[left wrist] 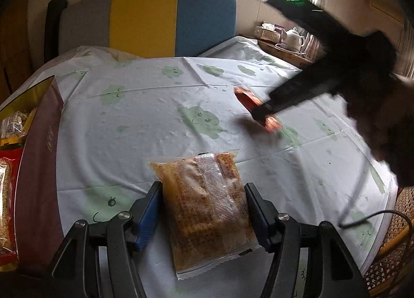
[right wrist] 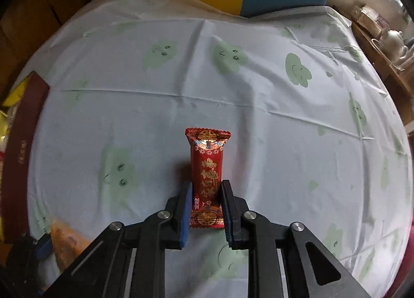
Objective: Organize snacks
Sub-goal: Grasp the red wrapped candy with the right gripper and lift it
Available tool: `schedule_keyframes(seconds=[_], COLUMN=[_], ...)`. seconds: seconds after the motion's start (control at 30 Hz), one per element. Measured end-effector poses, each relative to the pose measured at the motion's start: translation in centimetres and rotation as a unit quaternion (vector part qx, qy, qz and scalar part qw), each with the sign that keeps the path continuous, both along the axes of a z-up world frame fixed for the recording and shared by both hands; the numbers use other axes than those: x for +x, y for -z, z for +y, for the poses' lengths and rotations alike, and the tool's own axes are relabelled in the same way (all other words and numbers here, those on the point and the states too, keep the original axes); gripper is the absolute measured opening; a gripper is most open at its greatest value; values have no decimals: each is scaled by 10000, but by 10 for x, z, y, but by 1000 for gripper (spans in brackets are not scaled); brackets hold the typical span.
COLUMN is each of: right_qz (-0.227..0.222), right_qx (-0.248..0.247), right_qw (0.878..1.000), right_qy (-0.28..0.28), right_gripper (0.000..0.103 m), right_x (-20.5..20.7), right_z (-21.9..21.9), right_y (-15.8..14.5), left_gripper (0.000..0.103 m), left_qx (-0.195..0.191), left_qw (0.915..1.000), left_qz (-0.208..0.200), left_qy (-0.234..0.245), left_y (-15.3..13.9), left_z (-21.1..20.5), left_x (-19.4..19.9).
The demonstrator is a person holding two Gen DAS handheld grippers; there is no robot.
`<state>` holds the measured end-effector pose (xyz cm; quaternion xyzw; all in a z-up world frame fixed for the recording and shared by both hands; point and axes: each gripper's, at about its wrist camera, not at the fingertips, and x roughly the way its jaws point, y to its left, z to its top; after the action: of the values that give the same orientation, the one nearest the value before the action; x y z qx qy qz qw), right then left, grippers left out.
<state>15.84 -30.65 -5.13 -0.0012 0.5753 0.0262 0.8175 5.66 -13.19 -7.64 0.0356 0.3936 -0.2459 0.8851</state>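
Observation:
A clear packet of orange-brown crispy snack (left wrist: 204, 210) sits lengthwise between the fingers of my left gripper (left wrist: 203, 192), whose pads press on both of its long sides. A red foil snack bar with gold lettering (right wrist: 207, 168) stands upright on the tablecloth. My right gripper (right wrist: 206, 186) is shut on its lower half. In the left wrist view the same red bar (left wrist: 247, 97) shows blurred at mid-right, under the dark right gripper (left wrist: 264, 111). The orange packet (right wrist: 66, 241) shows blurred at the lower left of the right wrist view.
A maroon-rimmed box (left wrist: 38, 155) holding several packaged snacks lies along the table's left edge. Behind the round table with its cloud-print cloth (left wrist: 145, 106) stands a chair with a grey, yellow and blue back (left wrist: 145, 18). A teapot (left wrist: 293, 36) sits on a side table at the far right. A black cable (left wrist: 375, 216) lies at the near right.

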Motion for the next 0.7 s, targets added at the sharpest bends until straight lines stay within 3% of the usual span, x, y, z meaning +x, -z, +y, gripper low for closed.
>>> schedule_keyframes(seconds=[0.27, 0.57, 0.7], right_qz=[139, 101, 43], right_qx=[291, 367, 403], right_qw=[9990, 9991, 9990], right_qy=[-294, -202, -213], right_gripper=[22, 27, 49], right_x=[-65, -61, -58], right_z=[3, -4, -2], right_y=[1, 1, -3], left_gripper=[64, 64, 64], left_qx=[62, 84, 85], left_qw=[10000, 9999, 9999], left_qz=[-42, -58, -57], left_qy=[-12, -24, -21], left_y=[0, -1, -1], left_z=[-2, -3, -2], left_x=[-2, -2, -2])
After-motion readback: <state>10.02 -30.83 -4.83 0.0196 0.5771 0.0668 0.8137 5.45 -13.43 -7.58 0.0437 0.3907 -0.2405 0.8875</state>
